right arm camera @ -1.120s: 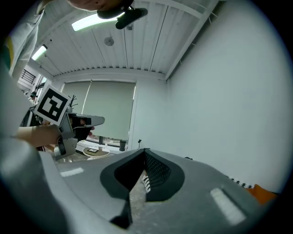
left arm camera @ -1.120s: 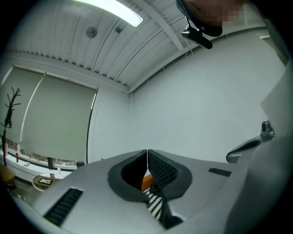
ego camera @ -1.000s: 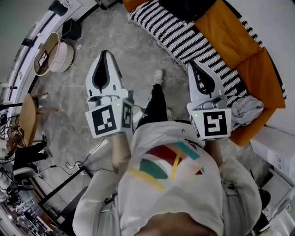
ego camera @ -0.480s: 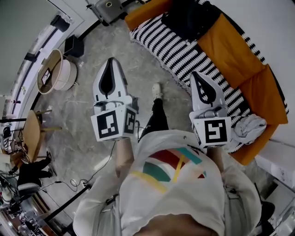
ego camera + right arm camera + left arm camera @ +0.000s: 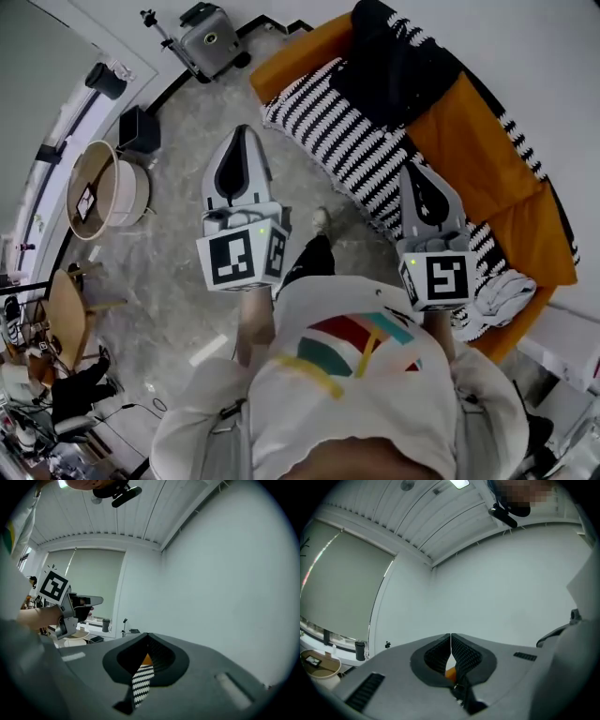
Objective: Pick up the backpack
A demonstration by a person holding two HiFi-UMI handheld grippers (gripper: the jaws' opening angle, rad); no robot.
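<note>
A black backpack (image 5: pixel 394 58) lies at the far end of the orange sofa (image 5: pixel 487 141), partly on a black-and-white striped blanket (image 5: pixel 347 122). Both grippers are held level in front of the person, well short of the backpack. The left gripper (image 5: pixel 242 133) is over the grey floor with its jaws shut and empty; its own view shows the tips (image 5: pixel 450 638) meeting against a white wall. The right gripper (image 5: pixel 418 171) hangs over the blanket's near edge, also shut and empty, and its tips (image 5: pixel 147 637) are closed with orange sofa and stripes showing below.
A grey case with a small tripod (image 5: pixel 210 37) stands by the far wall. At the left are a round table (image 5: pixel 101 184), a black box (image 5: pixel 139 129) and a wooden chair (image 5: pixel 64 306). A grey cloth (image 5: pixel 502 292) lies on the sofa's near end.
The person has walked toward the sofa with both shut grippers held out. The backpack and the sofa's far end have come further into view.
</note>
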